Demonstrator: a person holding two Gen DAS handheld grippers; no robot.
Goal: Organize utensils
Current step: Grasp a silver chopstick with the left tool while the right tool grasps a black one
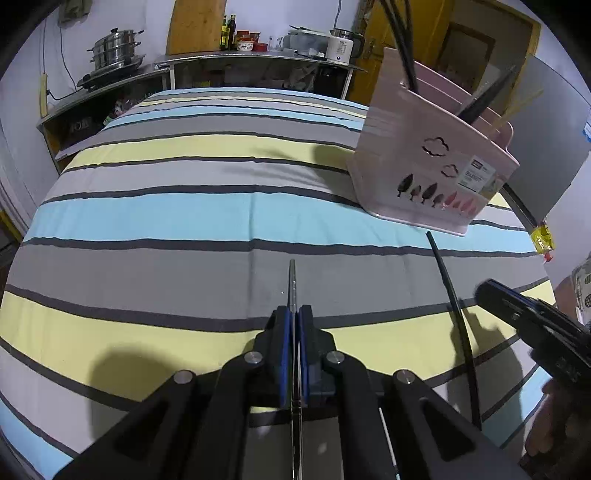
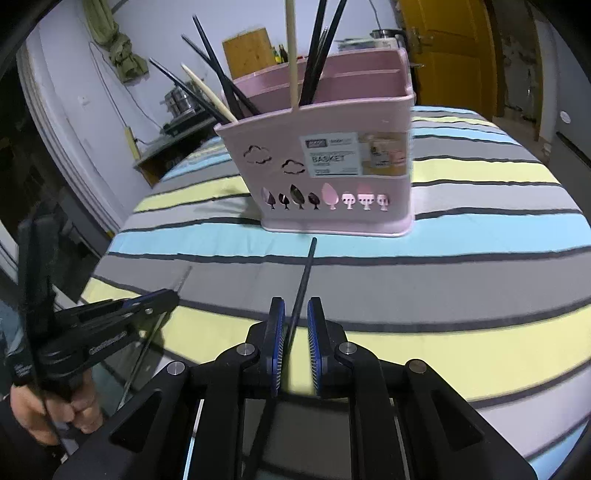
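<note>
The person is holding both grippers low over a counter [image 1: 155,221] covered in a cloth striped grey, yellow and pale blue. The left gripper [image 1: 294,314] is clamped on a thin metal utensil [image 1: 292,284], seen edge-on, its slim end sticking forward past the blue pads and hanging just above the cloth; what kind of utensil it is I cannot tell. In the right wrist view the same gripper [image 2: 173,295] is coming in from the left with a hand [image 2: 55,413] wrapped around its handle.

The right gripper [image 2: 296,314] is holding a black chopstick [image 2: 304,280], which is lying against the left pad [image 2: 277,339] with a gap showing on the other side, jaws narrowly apart. The chopstick's tip is pointing toward the foot of the pink utensil basket [image 2: 332,173], stopping just short of it.

The basket is standing upright on a blue stripe, carrying black chopsticks [image 2: 317,55] and pale wooden utensils [image 2: 291,55] leaning in its compartments. Behind the counter, a steel shelf [image 1: 221,61] is bearing stacked steamer pots [image 1: 114,50] and bottles [image 1: 228,31].
</note>
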